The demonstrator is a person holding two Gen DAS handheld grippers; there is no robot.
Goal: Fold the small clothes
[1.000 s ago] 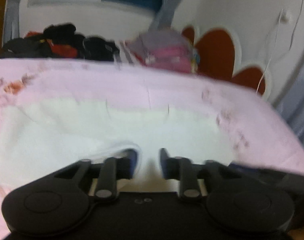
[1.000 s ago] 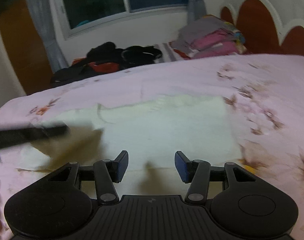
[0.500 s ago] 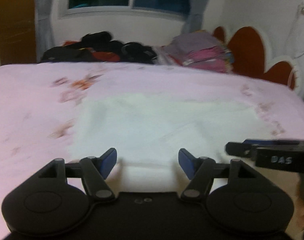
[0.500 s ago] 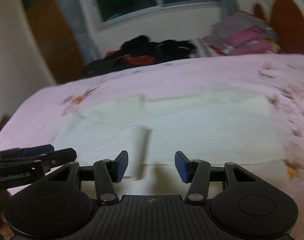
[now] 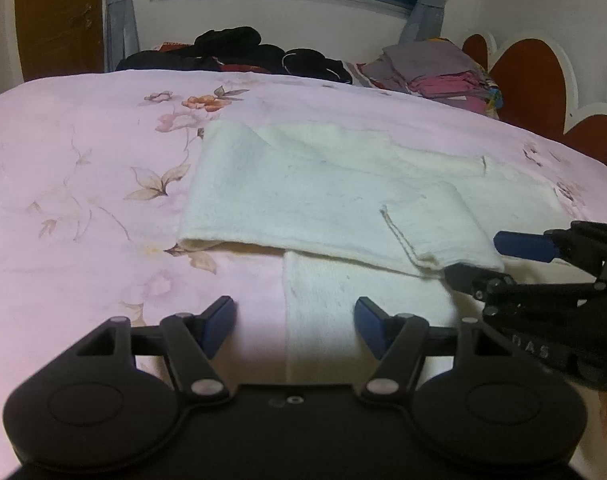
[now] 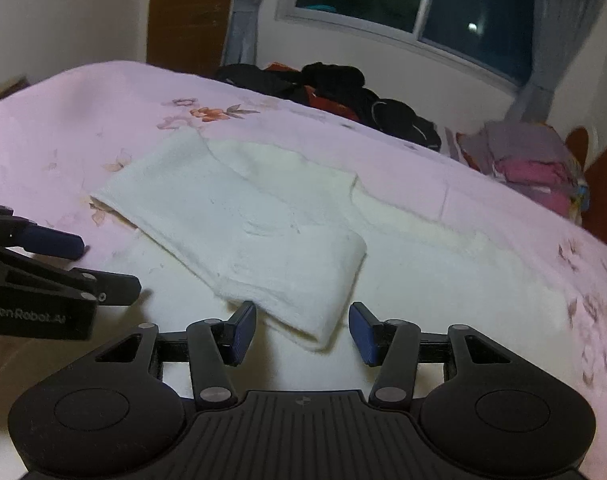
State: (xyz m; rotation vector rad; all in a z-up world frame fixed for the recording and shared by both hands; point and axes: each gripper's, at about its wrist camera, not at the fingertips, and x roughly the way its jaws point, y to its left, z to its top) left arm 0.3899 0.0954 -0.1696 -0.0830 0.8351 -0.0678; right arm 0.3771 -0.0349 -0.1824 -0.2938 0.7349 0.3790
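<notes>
A pink floral bedspread (image 5: 83, 184) covers the bed, with dark clothes (image 5: 239, 52) and a folded stack (image 5: 435, 72) at its far edge below the window, and the white garment (image 5: 323, 204) lies spread in the middle with one side already flapped over the rest. Both the left gripper (image 5: 293, 326) and the right gripper (image 6: 301, 332) hover released, holding nothing. The right one straddles the flap's near corner (image 6: 315, 336); a shallow pinch there might catch only the top layer, so the flap could slide and skew the fold.

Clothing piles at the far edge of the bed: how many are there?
2: a dark, unfolded heap near the window's left curtain, and a folded grey-and-pink stack to its right beside the red headboard. More may lie hidden behind them.
</notes>
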